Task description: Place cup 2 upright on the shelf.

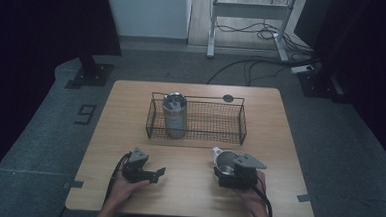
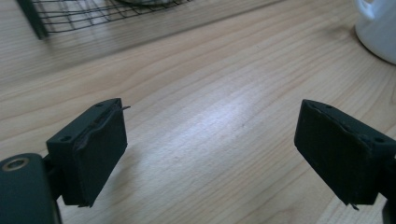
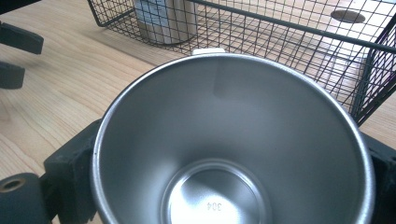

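Right hand-held gripper (image 3: 229, 154) clasping steel cup (image 3: 233, 140), seemingly upright, mouth upward

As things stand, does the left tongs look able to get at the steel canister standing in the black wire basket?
Probably yes: the left tongs are open and hold nothing, the steel canister rises above the black wire basket rim, and bare wooden table lies between.

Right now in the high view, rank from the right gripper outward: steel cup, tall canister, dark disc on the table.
1. steel cup, between the right gripper fingers.
2. tall canister, basket's left end.
3. dark disc, behind the basket.
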Demonstrator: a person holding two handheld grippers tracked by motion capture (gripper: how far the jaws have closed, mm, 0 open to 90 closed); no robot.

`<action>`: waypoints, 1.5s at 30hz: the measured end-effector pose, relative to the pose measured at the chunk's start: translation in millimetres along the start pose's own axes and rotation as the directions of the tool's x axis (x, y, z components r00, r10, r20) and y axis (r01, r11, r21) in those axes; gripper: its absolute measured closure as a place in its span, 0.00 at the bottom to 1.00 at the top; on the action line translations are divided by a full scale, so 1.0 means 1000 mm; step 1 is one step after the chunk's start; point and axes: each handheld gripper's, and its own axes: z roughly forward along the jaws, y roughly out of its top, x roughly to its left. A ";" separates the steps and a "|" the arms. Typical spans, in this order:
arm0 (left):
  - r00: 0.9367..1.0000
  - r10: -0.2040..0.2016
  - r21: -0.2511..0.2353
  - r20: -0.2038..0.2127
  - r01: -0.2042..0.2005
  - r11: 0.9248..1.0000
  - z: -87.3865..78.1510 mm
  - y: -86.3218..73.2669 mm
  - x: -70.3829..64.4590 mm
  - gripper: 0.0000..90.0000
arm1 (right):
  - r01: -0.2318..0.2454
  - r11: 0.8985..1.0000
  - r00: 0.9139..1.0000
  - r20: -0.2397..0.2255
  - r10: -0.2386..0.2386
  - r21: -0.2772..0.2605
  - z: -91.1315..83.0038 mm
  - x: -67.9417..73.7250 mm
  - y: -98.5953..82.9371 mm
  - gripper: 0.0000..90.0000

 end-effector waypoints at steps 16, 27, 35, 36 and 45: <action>1.000 0.010 0.016 0.008 -0.010 1.000 0.003 -0.002 -0.002 0.12 | -0.050 0.999 0.999 0.003 0.050 -0.009 -0.007 -0.008 0.002 0.07; 1.000 0.010 0.014 0.009 -0.010 1.000 0.002 -0.002 -0.004 0.12 | -0.027 0.999 1.000 -0.015 0.026 -0.048 -0.026 -0.008 0.012 0.07; 1.000 0.022 0.021 0.020 -0.023 1.000 0.004 -0.002 -0.009 0.12 | -0.028 0.998 0.999 -0.021 0.026 -0.063 -0.033 -0.014 0.020 0.07; 0.999 0.025 0.023 0.021 -0.025 0.999 0.005 -0.002 -0.010 0.12 | -0.027 0.997 0.999 -0.019 0.026 -0.066 -0.034 -0.014 0.021 0.07; 0.999 0.024 0.030 0.023 -0.024 0.999 0.007 -0.003 -0.011 0.12 | -0.024 0.996 1.000 -0.014 0.023 -0.083 -0.042 -0.019 0.032 0.07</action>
